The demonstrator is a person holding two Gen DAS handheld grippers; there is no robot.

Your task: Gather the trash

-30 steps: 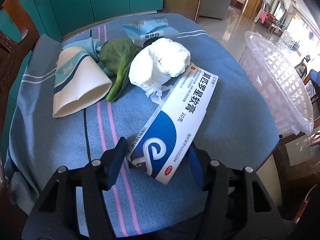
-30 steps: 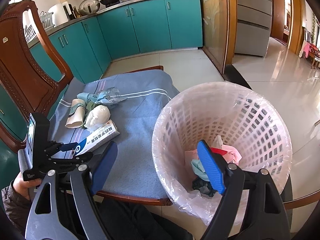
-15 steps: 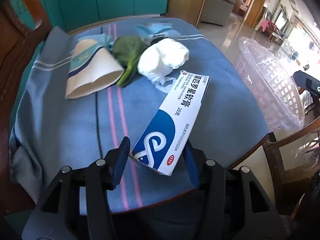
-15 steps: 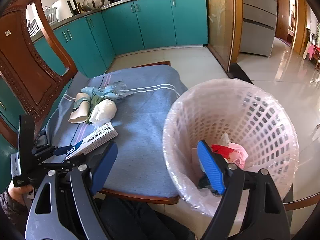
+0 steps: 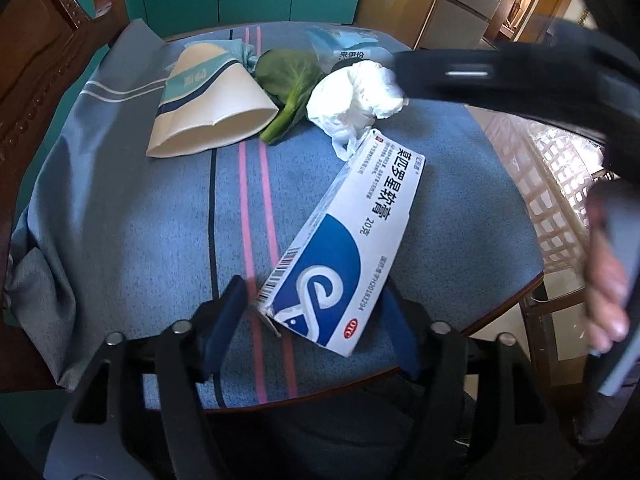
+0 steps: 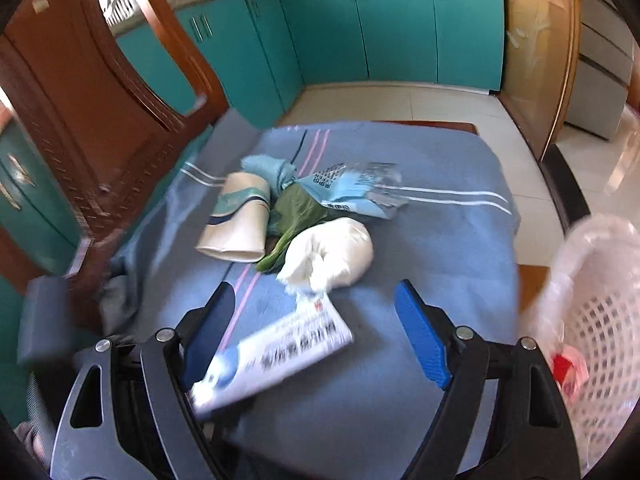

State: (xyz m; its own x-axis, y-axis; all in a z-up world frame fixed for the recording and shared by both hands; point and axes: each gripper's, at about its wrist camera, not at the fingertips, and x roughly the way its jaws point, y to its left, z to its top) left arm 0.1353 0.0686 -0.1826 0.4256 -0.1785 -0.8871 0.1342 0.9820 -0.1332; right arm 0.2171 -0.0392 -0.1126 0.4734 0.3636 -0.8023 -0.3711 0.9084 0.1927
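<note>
Trash: an ointment box (image 5: 352,248) lies on the blue cloth (image 5: 120,220) between the left gripper's (image 5: 316,320) opening fingers, left pad clear. Right gripper (image 6: 320,332) hangs wide, empty. Basket (image 6: 596,320) just beside.

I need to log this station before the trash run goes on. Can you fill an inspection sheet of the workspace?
Surface: blue striped cloth over a wooden table.
Job's things: ointment box, paper cup, tissue wad, green leaf, plastic wrapper; lined basket beside the table.
Clutter: nothing seen.
Grippers: left gripper opening around the box end; right gripper open, empty.
Cables: nothing seen.
Surroundings: teal cabinets, wooden chair.
</note>
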